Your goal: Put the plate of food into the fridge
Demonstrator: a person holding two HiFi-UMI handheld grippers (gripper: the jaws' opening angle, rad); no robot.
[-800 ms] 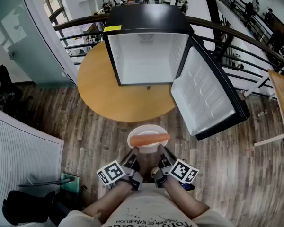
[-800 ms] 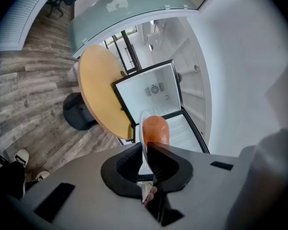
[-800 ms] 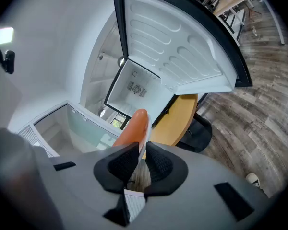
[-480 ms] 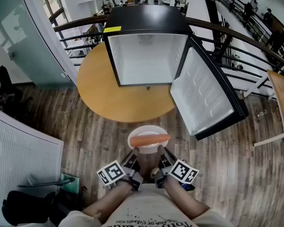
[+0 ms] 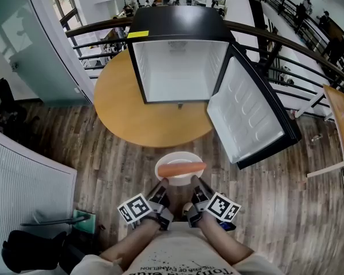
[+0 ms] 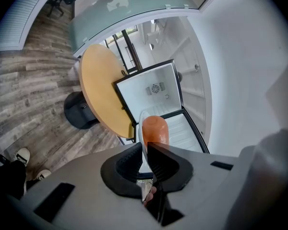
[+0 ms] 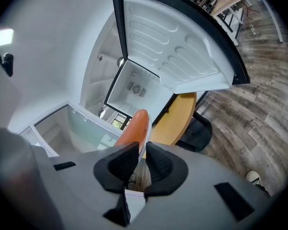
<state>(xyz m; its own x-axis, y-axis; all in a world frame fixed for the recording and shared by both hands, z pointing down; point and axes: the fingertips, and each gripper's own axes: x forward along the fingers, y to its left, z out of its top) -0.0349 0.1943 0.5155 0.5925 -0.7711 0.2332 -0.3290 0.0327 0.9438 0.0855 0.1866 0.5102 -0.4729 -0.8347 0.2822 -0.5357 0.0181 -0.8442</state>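
A white plate (image 5: 171, 160) with an orange sausage-like food (image 5: 181, 169) lying across it is held over the wood floor, short of the round table. My left gripper (image 5: 163, 182) is shut on the plate's near left rim, my right gripper (image 5: 194, 180) shut on its near right rim. In the left gripper view the plate (image 6: 142, 128) shows edge-on between the jaws of the left gripper (image 6: 146, 150), with the food (image 6: 155, 129) beyond. The right gripper (image 7: 142, 153) pinches the rim below the food (image 7: 133, 129). The small black fridge (image 5: 178, 24) stands open and empty on the table.
The fridge door (image 5: 247, 116) swings out to the right, over the floor beyond the round wooden table (image 5: 132, 116). A black railing (image 5: 298, 47) runs behind. A white ribbed panel (image 5: 23, 182) stands at the left, a wooden tabletop (image 5: 341, 116) at the far right.
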